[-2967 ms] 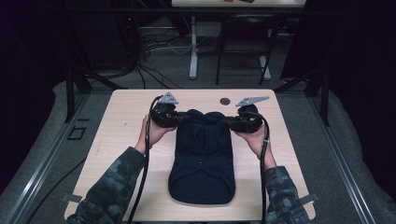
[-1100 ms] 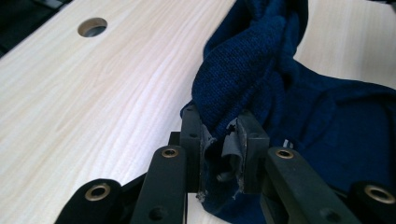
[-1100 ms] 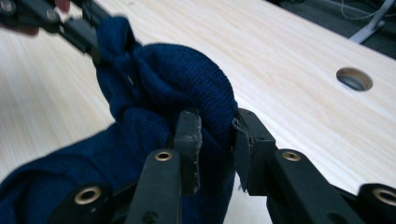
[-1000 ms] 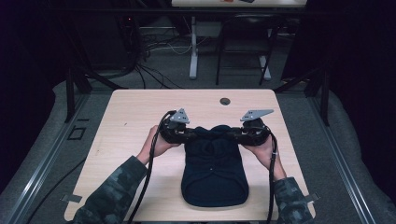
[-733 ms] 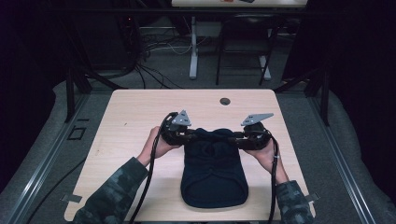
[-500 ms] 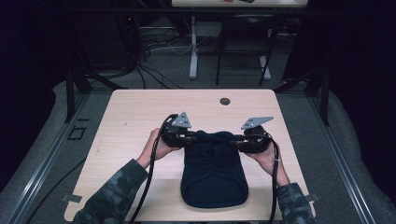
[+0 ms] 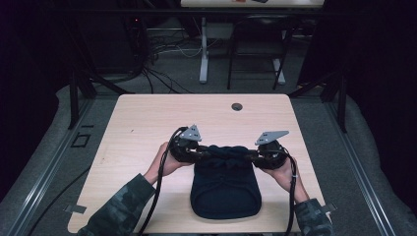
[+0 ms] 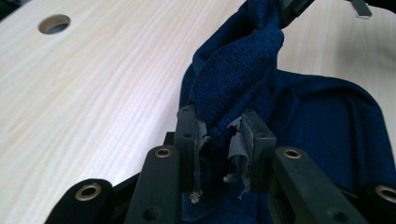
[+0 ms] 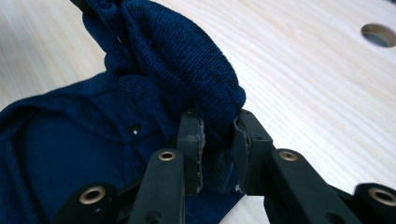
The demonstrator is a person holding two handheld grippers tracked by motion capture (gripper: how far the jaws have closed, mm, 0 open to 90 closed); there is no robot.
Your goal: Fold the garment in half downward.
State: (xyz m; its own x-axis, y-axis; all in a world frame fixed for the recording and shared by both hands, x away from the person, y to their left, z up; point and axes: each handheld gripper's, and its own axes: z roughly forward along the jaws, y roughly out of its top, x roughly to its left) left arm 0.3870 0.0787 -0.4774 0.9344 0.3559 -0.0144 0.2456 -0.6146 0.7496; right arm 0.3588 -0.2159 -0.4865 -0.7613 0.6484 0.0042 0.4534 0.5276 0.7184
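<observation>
A dark navy knit garment [image 7: 225, 187] lies folded on the light wooden table [image 7: 147, 118], near its front edge. My left gripper [image 7: 205, 155] holds the garment's far left corner and my right gripper [image 7: 251, 156] its far right corner, so the edge bunches between them. In the left gripper view a twisted fold of knit [image 8: 233, 88] is pinched between the left gripper's [image 8: 219, 128] pads, whose jaws have just been opening slightly. In the right gripper view the right gripper [image 9: 217, 126] has just been closing on a thick wad of knit [image 9: 187, 65].
A round cable hole [image 7: 237, 106] sits near the table's far edge. Bare wood stretches left and beyond the garment. Cables trail from both grippers along the person's camouflage sleeves [image 7: 118, 206]. Dark floor, table legs and wires lie behind the table.
Both hands have drawn the garment's far edge toward the person, folding it shorter. In the last second the grippers have come slightly nearer and lower and the edge has bunched.
</observation>
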